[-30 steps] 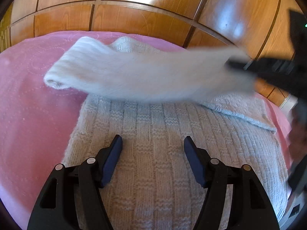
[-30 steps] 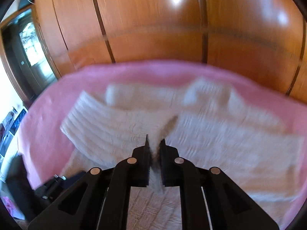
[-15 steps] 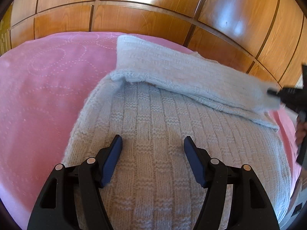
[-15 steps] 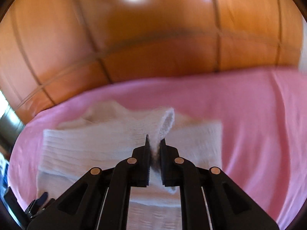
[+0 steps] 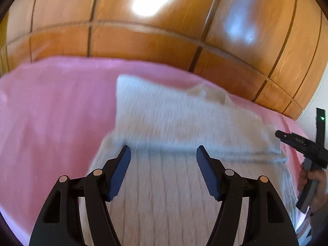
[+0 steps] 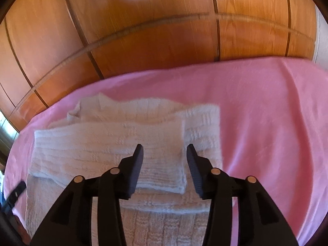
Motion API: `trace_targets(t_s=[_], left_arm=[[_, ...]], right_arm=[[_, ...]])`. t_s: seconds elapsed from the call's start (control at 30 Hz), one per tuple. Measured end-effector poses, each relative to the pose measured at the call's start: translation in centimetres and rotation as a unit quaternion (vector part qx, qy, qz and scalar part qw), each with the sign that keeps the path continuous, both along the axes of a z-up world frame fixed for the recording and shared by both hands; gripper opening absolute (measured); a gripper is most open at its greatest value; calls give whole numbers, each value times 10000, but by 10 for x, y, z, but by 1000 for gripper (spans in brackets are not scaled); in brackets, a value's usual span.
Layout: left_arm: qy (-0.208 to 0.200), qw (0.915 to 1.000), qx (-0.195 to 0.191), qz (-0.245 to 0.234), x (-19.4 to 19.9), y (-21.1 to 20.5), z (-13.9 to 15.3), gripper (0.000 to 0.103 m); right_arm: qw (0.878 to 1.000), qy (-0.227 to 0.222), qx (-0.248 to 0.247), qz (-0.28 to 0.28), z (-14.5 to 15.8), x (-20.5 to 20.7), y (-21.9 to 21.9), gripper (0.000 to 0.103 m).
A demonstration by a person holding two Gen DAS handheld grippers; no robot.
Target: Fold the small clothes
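Backdrop: wood panels (image 6: 164, 41) behind pink bedspread (image 6: 266, 123).
Sleeve (image 6: 114, 143): lay across sweater (image 5: 164, 194), folded inward.
Right gripper (image 6: 164, 162): jaws just parted, releasing sleeve.
Left gripper (image 5: 162, 172): spread, empty.

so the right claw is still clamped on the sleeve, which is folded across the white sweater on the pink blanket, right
Not quite. The right claw has just been opening and no longer grips: the right wrist view shows its jaws apart, nothing pinched. The sleeve does lie folded across the white sweater on the pink blanket.
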State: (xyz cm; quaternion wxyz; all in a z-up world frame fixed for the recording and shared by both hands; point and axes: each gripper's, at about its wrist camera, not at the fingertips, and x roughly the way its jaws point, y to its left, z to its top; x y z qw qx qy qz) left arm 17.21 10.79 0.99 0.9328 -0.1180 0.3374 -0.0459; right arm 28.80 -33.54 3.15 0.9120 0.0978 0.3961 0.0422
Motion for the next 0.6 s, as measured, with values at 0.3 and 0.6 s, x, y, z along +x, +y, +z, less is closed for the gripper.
trace_targets(t_s=[0.3, 0.6], left_arm=[[802, 9961, 293, 208, 72, 5, -49, 62], [540, 9966, 391, 493, 45, 4, -30, 62]], right_arm=[[9965, 247, -548, 587, -41, 18, 45, 62], [9964, 34, -558, 637, -50, 13, 42, 72]])
